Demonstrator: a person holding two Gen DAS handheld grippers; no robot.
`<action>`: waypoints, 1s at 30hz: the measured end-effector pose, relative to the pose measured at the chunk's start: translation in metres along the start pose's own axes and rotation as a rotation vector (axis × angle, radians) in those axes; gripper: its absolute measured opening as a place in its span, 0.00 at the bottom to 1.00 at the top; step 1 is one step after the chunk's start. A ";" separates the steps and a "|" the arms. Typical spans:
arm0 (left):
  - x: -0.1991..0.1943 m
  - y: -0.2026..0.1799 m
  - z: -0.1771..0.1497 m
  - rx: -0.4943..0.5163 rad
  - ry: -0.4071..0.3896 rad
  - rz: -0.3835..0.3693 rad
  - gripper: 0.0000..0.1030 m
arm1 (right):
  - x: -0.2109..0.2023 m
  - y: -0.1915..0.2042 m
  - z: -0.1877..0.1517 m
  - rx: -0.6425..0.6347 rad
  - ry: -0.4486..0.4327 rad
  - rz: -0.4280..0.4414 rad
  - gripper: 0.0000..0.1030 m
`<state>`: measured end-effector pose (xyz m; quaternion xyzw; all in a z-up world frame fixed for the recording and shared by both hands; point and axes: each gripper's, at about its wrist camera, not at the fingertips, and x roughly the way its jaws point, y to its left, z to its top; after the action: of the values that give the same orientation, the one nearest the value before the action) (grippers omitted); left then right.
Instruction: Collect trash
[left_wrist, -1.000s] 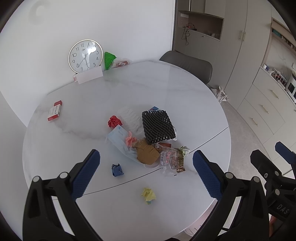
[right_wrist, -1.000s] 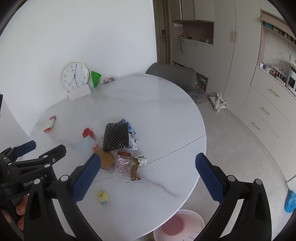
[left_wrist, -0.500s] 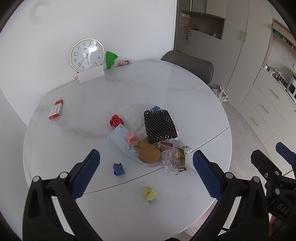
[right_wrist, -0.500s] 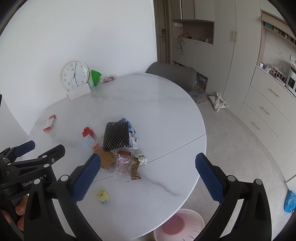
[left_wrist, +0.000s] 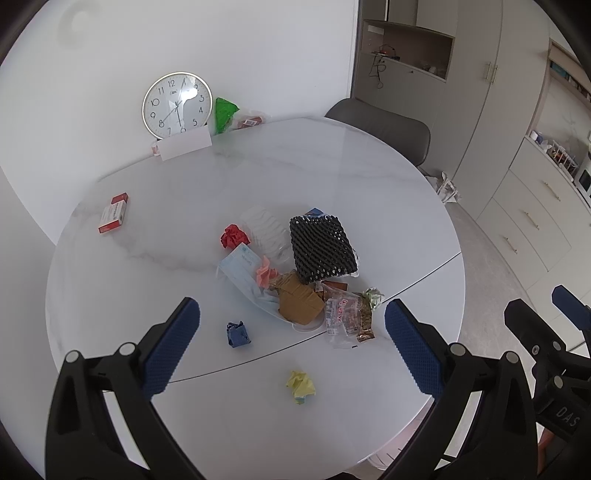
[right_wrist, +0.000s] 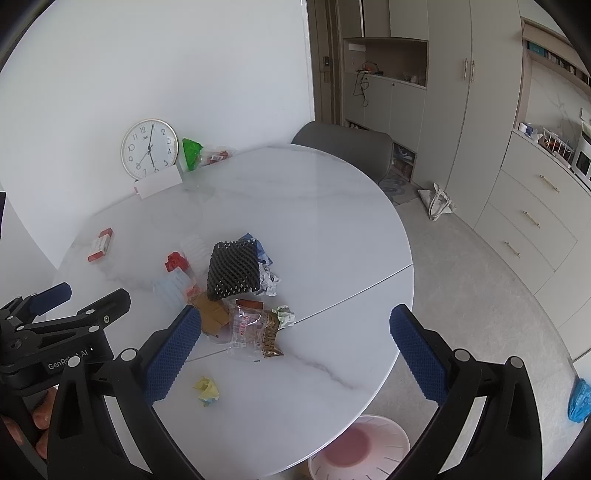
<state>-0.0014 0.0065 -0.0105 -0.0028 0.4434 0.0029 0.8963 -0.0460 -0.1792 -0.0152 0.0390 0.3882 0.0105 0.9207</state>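
Both tools, left tool (left_wrist: 291, 325) and right tool (right_wrist: 295, 328), gape empty; only the right view shows the pink bin (right_wrist: 360, 446) (on the floor).

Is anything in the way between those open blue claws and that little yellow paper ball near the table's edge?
Nothing visible is. The yellow paper ball lies alone on bare table, apart from the pile of wrappers farther in. The left gripper and the right gripper hang open above it, both empty.

Home dining area: round marble table (left_wrist: 332, 166), grey chair (left_wrist: 384, 129) at 1 o'clock, built-in cabinets (right_wrist: 454, 110) and drawers (right_wrist: 532, 221) at 2–3 o'clock, wall clock (left_wrist: 177, 103) at 11 o'clock.
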 end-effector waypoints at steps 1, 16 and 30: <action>0.000 0.000 0.000 0.001 0.000 0.001 0.94 | 0.000 0.000 0.000 -0.002 0.000 0.000 0.98; 0.000 0.002 0.002 -0.001 0.003 0.000 0.94 | 0.002 0.002 0.003 0.001 0.009 0.001 0.98; 0.002 0.002 0.000 0.001 0.009 0.008 0.94 | 0.006 0.004 0.003 -0.011 0.018 0.003 0.98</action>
<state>-0.0004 0.0083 -0.0125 -0.0005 0.4476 0.0060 0.8942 -0.0400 -0.1751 -0.0171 0.0342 0.3965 0.0143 0.9173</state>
